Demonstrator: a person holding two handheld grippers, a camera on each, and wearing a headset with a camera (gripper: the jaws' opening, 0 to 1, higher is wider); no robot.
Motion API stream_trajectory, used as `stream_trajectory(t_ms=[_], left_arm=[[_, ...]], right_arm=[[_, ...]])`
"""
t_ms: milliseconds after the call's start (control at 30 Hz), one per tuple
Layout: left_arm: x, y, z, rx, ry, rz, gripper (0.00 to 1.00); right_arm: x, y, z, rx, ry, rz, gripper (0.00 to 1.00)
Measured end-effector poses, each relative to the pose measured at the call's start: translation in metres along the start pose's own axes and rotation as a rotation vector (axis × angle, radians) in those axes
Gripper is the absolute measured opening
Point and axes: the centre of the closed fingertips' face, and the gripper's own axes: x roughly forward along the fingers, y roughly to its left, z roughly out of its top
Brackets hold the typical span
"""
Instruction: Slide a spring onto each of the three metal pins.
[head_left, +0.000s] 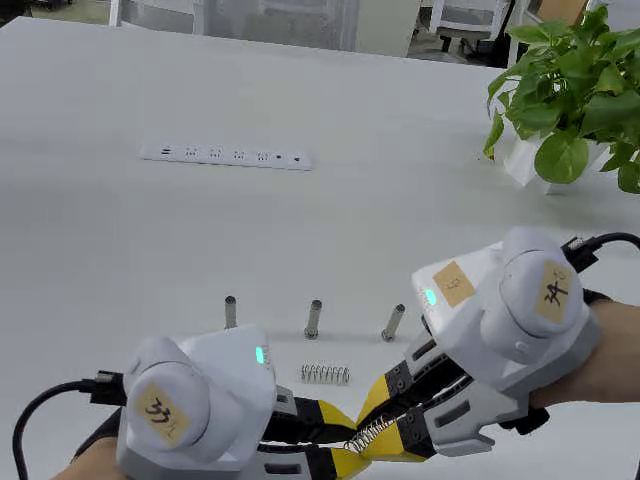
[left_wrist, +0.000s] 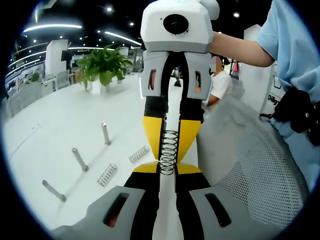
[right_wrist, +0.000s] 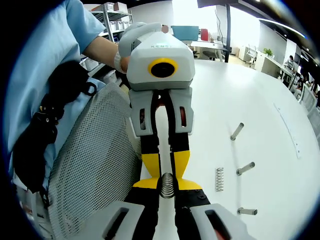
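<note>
Three short metal pins stand in a row on the white table: left pin, middle pin, right pin. All three are bare. A spring is held in the air between the two grippers, near the table's front edge. My left gripper is shut on one end of it. My right gripper faces it and is shut on the other end. A loose spring lies flat just in front of the middle pin. The left gripper view has a second loose spring on the table.
A white power strip lies further back on the table. A potted green plant stands at the far right. A grey mesh chair back and the person's blue sleeve are close behind the grippers.
</note>
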Motion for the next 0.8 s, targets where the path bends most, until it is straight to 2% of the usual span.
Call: stream_trajectory(t_ms=[100, 233, 267, 500, 567, 700, 800], left_arm=[[-0.003, 0.003, -0.001, -0.019, -0.010, 0.028, 0.09], [-0.010, 0.012, -0.006, -0.040, -0.018, 0.080, 0.17], [-0.013, 0.016, -0.007, -0.053, -0.030, 0.106, 0.19], [-0.032, 0.032, -0.017, -0.115, -0.043, 0.211, 0.29], [-0.037, 0.036, -0.019, -0.120, -0.051, 0.240, 0.36], [-0.051, 0.045, -0.022, -0.147, -0.070, 0.309, 0.40], [-0.060, 0.051, -0.027, -0.165, -0.068, 0.354, 0.47]], right_arm=[[-0.001, -0.001, 0.001, -0.007, -0.001, -0.005, 0.07], [-0.004, -0.004, 0.003, -0.016, -0.002, -0.010, 0.07], [-0.004, -0.005, 0.004, -0.020, -0.001, -0.011, 0.07], [-0.006, -0.008, 0.005, -0.040, 0.020, 0.003, 0.07], [-0.006, -0.009, 0.005, -0.047, 0.026, 0.006, 0.07], [-0.005, -0.012, 0.006, -0.066, 0.042, 0.011, 0.07], [-0.004, -0.014, 0.007, -0.080, 0.053, 0.017, 0.07]])
